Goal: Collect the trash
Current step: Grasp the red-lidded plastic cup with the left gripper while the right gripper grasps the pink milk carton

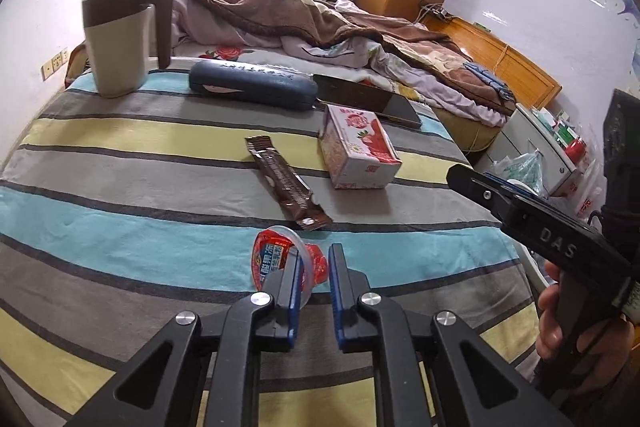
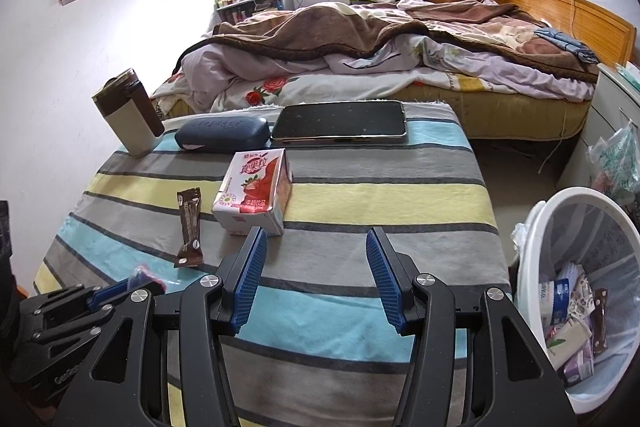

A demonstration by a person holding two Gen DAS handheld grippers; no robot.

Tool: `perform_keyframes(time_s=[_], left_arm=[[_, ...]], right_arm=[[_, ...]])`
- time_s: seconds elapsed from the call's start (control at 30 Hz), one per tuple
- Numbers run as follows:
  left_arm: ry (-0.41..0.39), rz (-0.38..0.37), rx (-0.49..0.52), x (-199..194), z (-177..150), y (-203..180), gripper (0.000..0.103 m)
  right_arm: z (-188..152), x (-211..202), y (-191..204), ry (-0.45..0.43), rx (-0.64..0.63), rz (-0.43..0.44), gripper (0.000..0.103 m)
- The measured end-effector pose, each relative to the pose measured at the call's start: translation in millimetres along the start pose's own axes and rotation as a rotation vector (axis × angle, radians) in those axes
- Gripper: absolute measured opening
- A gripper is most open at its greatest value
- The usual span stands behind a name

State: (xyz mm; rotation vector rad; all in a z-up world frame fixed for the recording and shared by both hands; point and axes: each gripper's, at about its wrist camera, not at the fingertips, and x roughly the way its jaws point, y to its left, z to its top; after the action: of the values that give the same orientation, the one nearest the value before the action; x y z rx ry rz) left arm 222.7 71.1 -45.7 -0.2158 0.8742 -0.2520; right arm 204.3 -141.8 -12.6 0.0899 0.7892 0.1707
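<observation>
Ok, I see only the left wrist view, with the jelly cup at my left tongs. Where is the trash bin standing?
Observer: The white bin stands on the floor, just off the right edge of the striped table.
Operator: Is it empty?
Observer: No, cartons and wrappers already lie inside it.
Operator: And the right tongs, do they carry something?
Observer: No. The right tongs are open with nothing between them, and the milk carton lies just ahead of them.
</observation>
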Motion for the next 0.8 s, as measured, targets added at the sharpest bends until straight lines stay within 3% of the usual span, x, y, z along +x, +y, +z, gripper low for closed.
perform_keyframes(time_s=[0.47, 0.57, 0.8], left_arm=[[-0.051, 0.069, -0.033, -21.6, 2.8, 31.2, 0.011], [-0.051, 0.078, -0.034, -21.2, 4.6, 34.6, 0.011], [-0.049, 0.082, -0.039, -17.4, 8.8, 38.5, 0.011]], right_arm=[[12.2, 30.0, 32.1, 0.040, -0.060, 0.039, 0.054], [13.7, 36.9, 36.8, 0.060, -0.063, 0.045, 0.063], [16.7, 53.9, 44.2, 0.100, -0.076, 0.012, 0.063]])
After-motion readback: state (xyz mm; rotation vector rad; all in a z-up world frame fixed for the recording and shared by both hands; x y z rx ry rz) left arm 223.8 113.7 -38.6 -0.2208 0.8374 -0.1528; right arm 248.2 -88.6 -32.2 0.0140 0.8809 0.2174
